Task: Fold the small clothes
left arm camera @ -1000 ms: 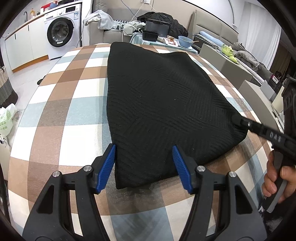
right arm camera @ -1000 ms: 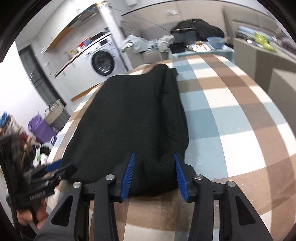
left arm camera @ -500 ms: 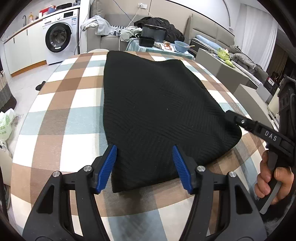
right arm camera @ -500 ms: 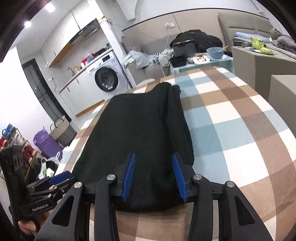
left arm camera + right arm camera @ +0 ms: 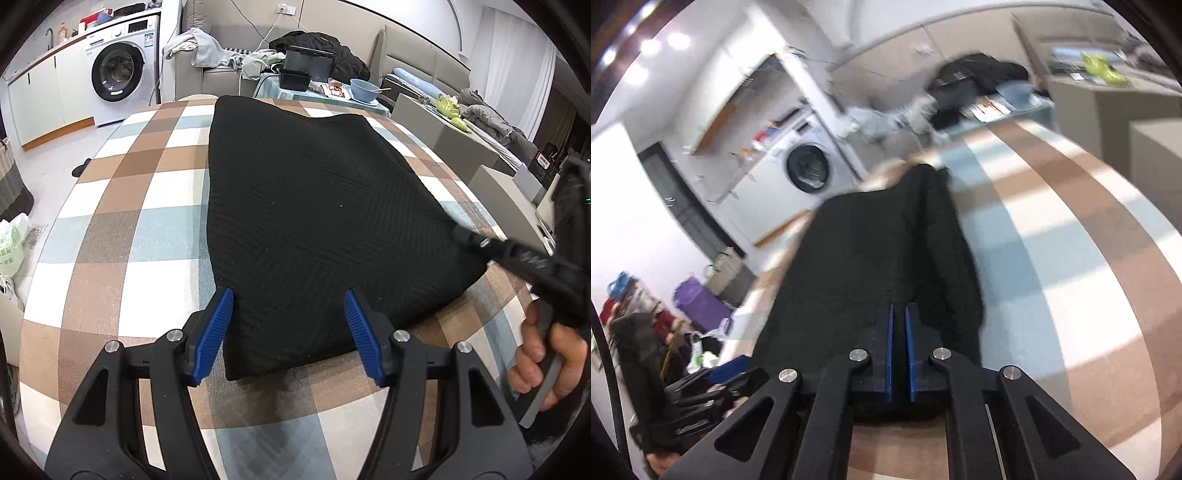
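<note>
A black knit garment (image 5: 306, 206) lies flat along the checked table (image 5: 110, 236); it also shows in the right wrist view (image 5: 879, 258). My left gripper (image 5: 288, 314) is open, its blue pads either side of the garment's near left corner. My right gripper (image 5: 898, 325) has its blue pads nearly together, pinching the near right edge of the garment. The right gripper also shows in the left wrist view (image 5: 465, 240) at the garment's right corner. The right wrist view is motion-blurred.
A washing machine (image 5: 118, 74) stands at the back left. A sofa with clothes (image 5: 221, 55), a small table with a blue bowl (image 5: 364, 88) and grey boxes (image 5: 458, 144) lie beyond the table. Bags and baskets (image 5: 713, 288) sit on the floor to the left.
My right gripper has closed from open onto the garment's near right edge and is moving. My left gripper stays open at the left corner, with the view drawn slightly back.
</note>
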